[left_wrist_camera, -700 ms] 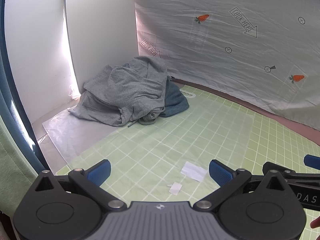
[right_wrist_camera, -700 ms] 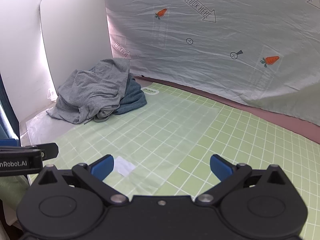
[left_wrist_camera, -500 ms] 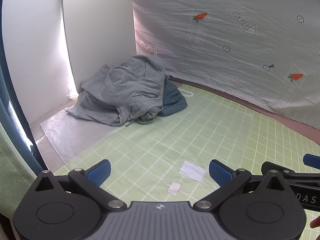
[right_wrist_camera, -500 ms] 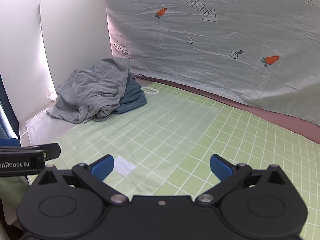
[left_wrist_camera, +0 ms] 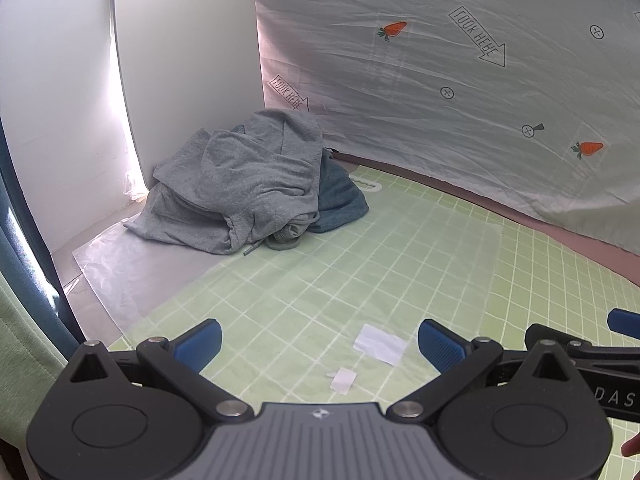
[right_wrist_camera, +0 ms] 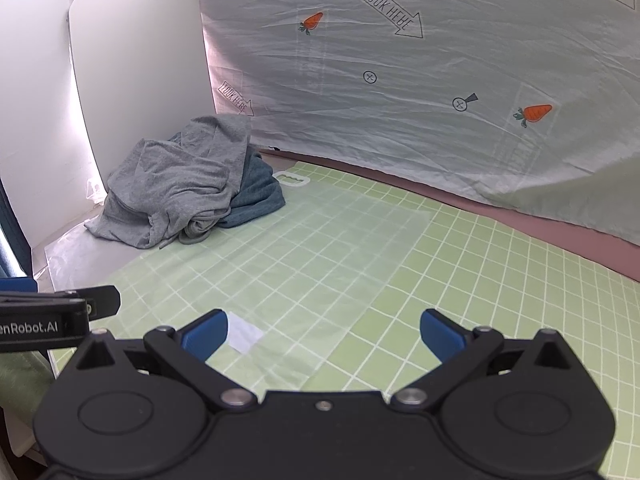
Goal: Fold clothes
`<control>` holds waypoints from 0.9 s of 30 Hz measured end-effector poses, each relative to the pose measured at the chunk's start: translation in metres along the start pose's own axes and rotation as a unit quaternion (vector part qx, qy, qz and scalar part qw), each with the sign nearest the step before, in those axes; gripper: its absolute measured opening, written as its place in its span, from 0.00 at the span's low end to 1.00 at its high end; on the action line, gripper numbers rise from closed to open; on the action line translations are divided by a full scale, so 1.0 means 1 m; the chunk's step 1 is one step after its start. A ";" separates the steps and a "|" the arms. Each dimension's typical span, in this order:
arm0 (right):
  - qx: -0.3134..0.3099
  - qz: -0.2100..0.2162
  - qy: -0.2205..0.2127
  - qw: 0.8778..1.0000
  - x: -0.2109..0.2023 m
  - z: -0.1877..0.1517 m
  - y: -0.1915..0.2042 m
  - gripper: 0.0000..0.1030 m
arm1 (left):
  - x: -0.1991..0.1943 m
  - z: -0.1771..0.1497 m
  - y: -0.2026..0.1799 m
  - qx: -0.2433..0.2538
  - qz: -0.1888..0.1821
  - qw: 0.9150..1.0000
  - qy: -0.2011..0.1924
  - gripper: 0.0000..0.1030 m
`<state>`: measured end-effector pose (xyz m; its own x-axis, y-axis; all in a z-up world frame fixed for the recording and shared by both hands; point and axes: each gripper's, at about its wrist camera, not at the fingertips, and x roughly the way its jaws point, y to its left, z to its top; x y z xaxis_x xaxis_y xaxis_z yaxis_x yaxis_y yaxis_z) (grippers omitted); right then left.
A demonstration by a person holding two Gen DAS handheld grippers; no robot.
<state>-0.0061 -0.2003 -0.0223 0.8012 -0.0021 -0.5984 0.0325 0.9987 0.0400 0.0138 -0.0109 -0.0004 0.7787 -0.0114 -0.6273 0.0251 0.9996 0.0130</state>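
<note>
Soft grey garment (left_wrist_camera: pixel 236 184) lying heaped, limp, light.
Both tongs, left gripper (left_wrist_camera: pixel 318 342) and right gripper (right_wrist_camera: pixel 323 332), gaping wide, empty; hem probably pinchable near the drawstring (left_wrist_camera: pixel 251 249).

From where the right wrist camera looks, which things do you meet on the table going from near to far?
White paper slip → clear plastic sheet → grey garment → white mat handle → printed white sheet.
</note>
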 end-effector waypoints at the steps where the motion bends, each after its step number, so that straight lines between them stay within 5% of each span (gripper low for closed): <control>1: 0.000 0.000 0.001 1.000 0.001 0.000 0.000 1.00 | 0.000 0.000 -0.001 0.000 0.001 1.000 0.001 1.00; 27: -0.002 0.004 0.005 1.000 0.003 -0.001 -0.002 1.00 | 0.000 0.003 0.002 0.004 -0.004 1.000 0.004 1.00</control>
<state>-0.0038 -0.2026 -0.0250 0.7953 0.0056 -0.6062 0.0238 0.9989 0.0403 0.0155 -0.0092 0.0017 0.7736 -0.0183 -0.6335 0.0361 0.9992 0.0151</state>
